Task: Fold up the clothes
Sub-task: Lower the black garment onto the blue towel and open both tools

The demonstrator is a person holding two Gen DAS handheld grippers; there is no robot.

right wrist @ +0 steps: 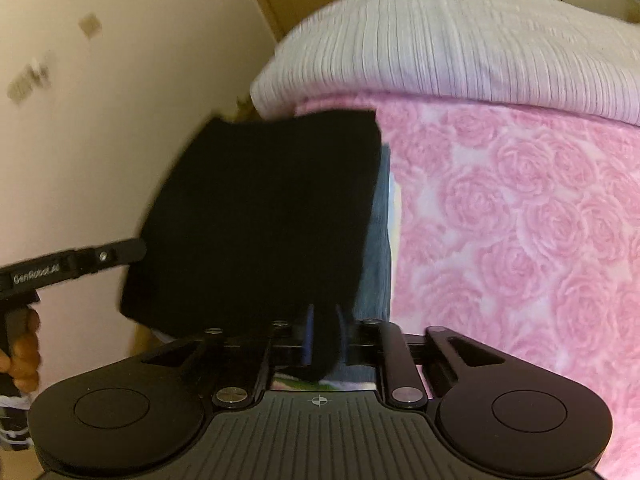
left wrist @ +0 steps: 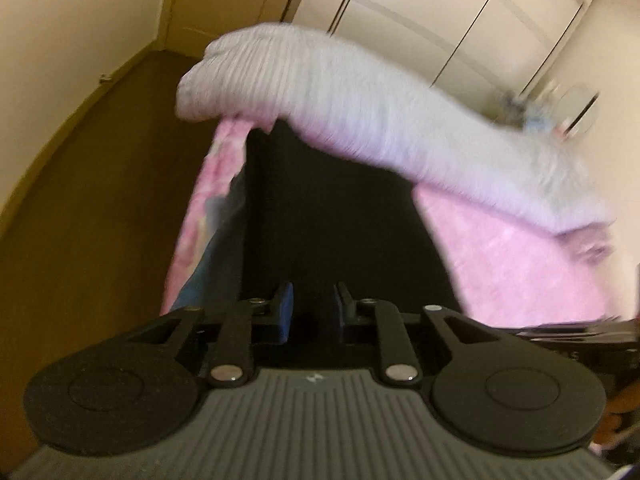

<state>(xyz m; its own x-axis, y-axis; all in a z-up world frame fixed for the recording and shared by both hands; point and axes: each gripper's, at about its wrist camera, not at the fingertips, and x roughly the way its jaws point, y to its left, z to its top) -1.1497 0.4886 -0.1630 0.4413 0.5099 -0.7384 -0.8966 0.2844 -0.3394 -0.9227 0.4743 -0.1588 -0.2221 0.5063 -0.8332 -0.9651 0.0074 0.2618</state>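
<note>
Two handheld grippers of matching build: each has a grey ribbed housing flanked by two round black discs, with black linkage arms pinned by silver screws. The left gripper [left wrist: 312, 304] carries blue pads on its black fingers [left wrist: 283, 308]; a small pale mark sits at the housing's centre. The right gripper [right wrist: 323, 330] shows a crosshair mark there. Seen from the right wrist, the other tool's black bar reads what appears to be "GenRobot.AI", gripped by a hand [right wrist: 22, 354].

Hidden and blurred parts of the scene

The black garment [right wrist: 260, 216] covered the bed's near corner and the blue cloth [right wrist: 378, 264] beneath it; small items [left wrist: 536, 116] beyond the pillow [left wrist: 360, 108] were too blurred to identify.
</note>
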